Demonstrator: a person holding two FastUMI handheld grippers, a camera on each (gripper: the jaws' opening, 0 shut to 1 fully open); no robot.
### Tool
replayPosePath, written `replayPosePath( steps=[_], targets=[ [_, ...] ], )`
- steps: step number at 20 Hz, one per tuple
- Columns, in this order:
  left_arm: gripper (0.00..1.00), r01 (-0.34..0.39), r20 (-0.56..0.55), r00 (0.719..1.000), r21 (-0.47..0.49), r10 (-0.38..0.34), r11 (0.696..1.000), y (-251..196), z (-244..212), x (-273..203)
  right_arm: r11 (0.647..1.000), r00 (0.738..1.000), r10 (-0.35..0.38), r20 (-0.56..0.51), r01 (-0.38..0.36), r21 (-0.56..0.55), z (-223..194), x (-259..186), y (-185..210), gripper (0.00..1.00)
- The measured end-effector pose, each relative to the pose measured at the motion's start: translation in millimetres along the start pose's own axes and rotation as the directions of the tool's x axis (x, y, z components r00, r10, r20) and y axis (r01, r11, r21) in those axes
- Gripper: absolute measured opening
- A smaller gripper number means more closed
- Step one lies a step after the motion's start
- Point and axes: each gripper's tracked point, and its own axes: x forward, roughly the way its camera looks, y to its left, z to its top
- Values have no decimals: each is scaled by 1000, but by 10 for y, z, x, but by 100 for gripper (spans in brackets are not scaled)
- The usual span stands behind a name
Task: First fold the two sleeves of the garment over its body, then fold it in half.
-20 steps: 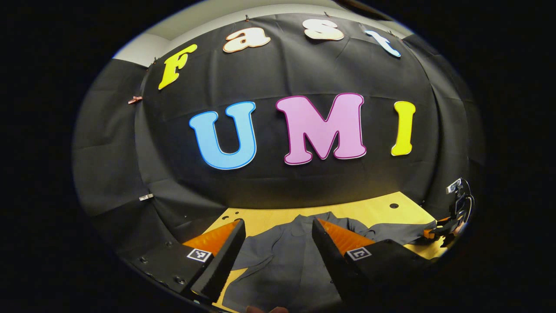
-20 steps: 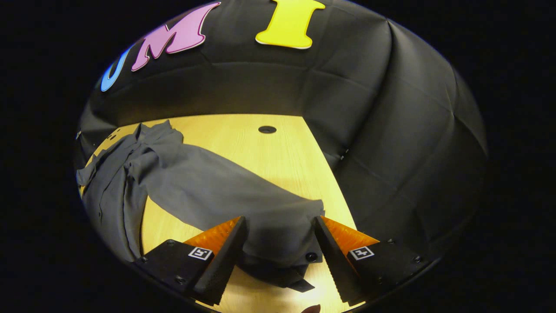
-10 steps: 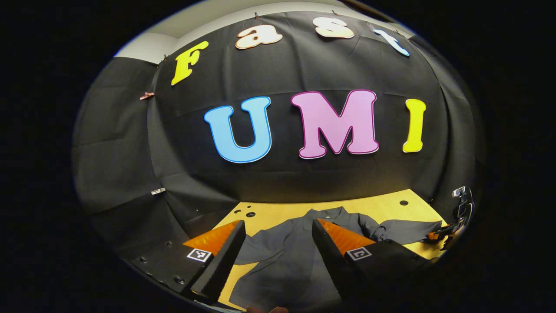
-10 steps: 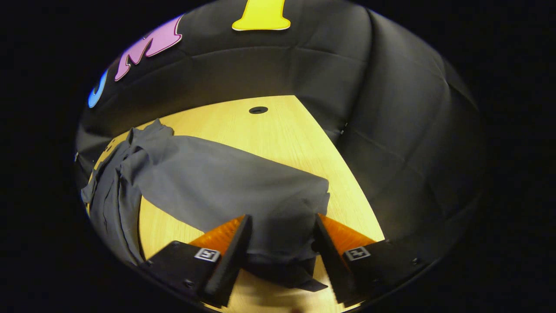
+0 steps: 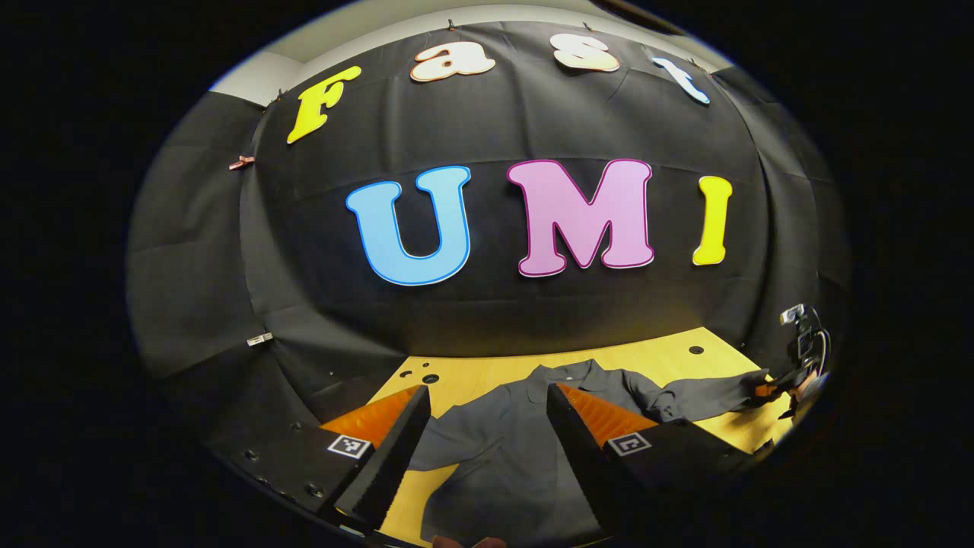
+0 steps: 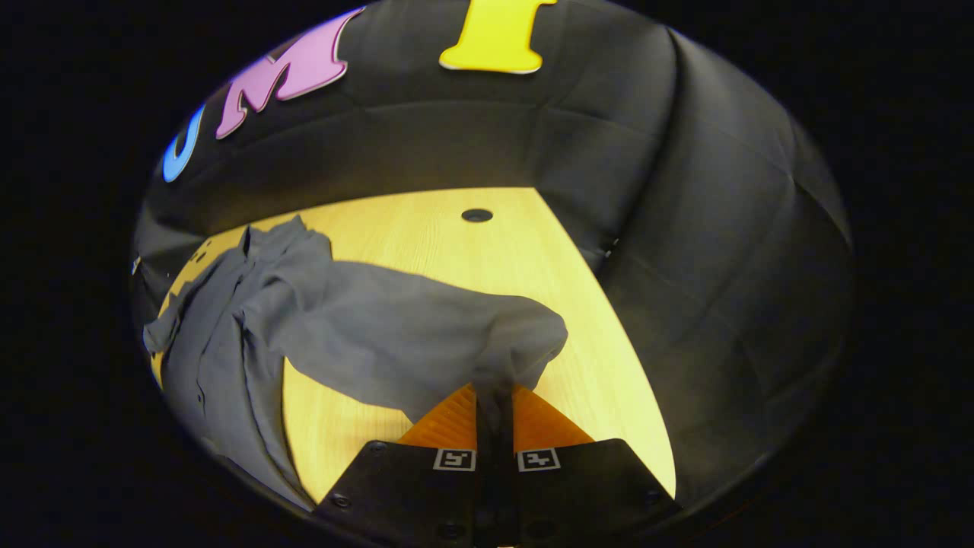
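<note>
A dark grey long-sleeved shirt (image 5: 525,434) lies spread on the wooden table (image 5: 654,358), collar toward the booth wall. In the left gripper view my left gripper (image 5: 487,407) hangs open above the shirt's body, nothing between its fingers. In the right gripper view the shirt's sleeve (image 6: 396,335) stretches from the body (image 6: 205,350) at the left to my right gripper (image 6: 494,399), which is shut on the sleeve's cuff end and holds it a little off the table. In the left gripper view the right gripper (image 5: 768,388) shows far right at the sleeve's end.
The table (image 6: 487,251) has a round hole (image 6: 477,215) near its far edge and small holes (image 5: 426,375) at its far left. Black cloth walls close in behind and to the right of the table. Bare wood lies right of the sleeve.
My right gripper has closed on the sleeve's cuff, which was lying between its open fingers, and the sleeve end has bunched and lifted. The left gripper stays open and has shifted only slightly.
</note>
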Motion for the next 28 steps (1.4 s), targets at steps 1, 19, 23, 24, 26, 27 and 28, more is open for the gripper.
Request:
replayPosePath(
  steps=[1,19,23,24,26,27,28],
  targets=[
    [97,12,1,1000,1,-12,1000,55,-6,1,1000,1000,-18,14,18,9,23,-120,-30,5],
    [97,119,58,992,-93,-114,989,1055,-239,268,996,961,10,276,-34,84,783,-1899,1277,5],
    [97,115,63,992,-101,-109,988,1314,-298,333,991,942,74,326,-105,79,1056,-1978,1884,5],
    [99,112,65,992,-101,-106,989,1388,-320,350,990,939,88,333,-118,73,1107,-1975,2032,5],
    [99,105,64,993,-102,-99,989,1552,-369,387,988,933,115,342,-143,56,1196,-1926,2342,5],
    [99,99,63,994,-101,-93,990,1643,-396,412,987,930,128,343,-153,47,1233,-1893,2503,5],
    [97,93,61,994,-102,-87,990,1728,-446,435,986,929,142,343,-164,34,1248,-1860,2663,5]
  ],
)
